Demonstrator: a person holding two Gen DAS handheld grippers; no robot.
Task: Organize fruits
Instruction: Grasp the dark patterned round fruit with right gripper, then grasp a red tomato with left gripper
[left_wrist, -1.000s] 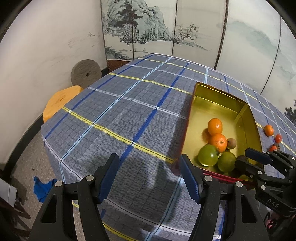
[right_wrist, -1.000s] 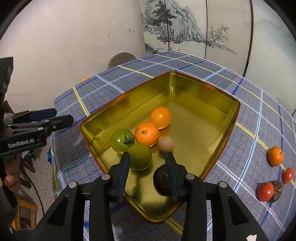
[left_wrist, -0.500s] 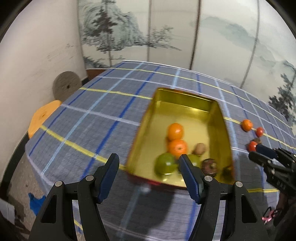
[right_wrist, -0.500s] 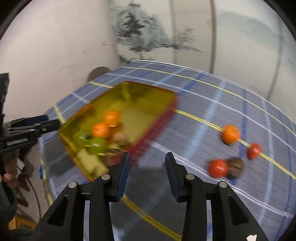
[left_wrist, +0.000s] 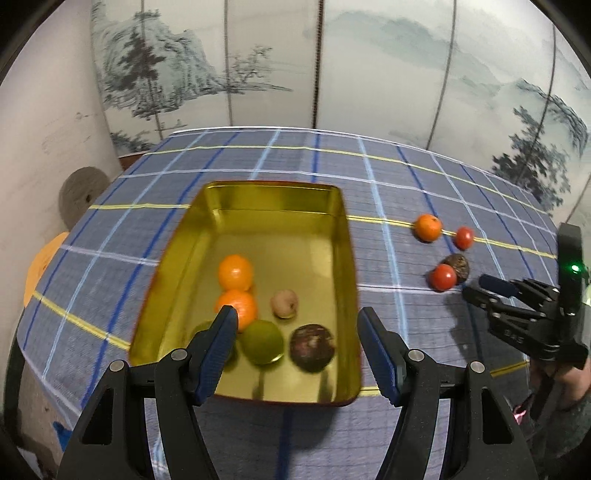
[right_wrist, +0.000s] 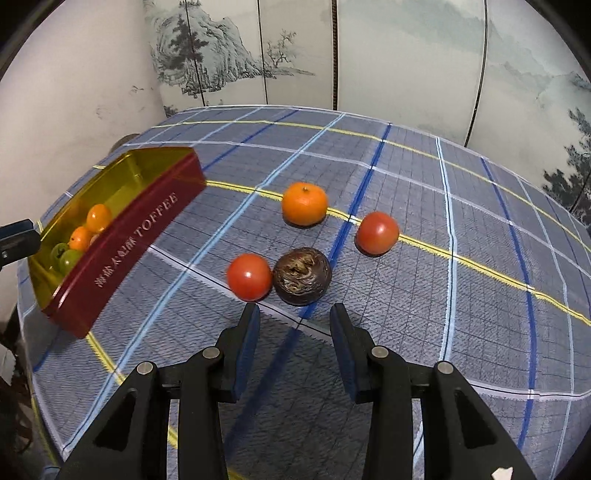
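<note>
Both grippers have swung across the table: the right gripper (right_wrist: 293, 319) has left the gold tin (right_wrist: 147, 218) and now hangs over the loose fruit toward the right edge, jaws apart and empty. Before it lie a dark passion fruit (right_wrist: 301, 276) touching a tomato (right_wrist: 249, 276), another tomato (right_wrist: 377, 233) and a mandarin (right_wrist: 304, 204). The left gripper (left_wrist: 295, 341), jaws apart, empty, hovers over the tin's near end; its finger (left_wrist: 216, 352) hides most of one green fruit (left_wrist: 201, 330). Motion blur softens the tin.
</note>
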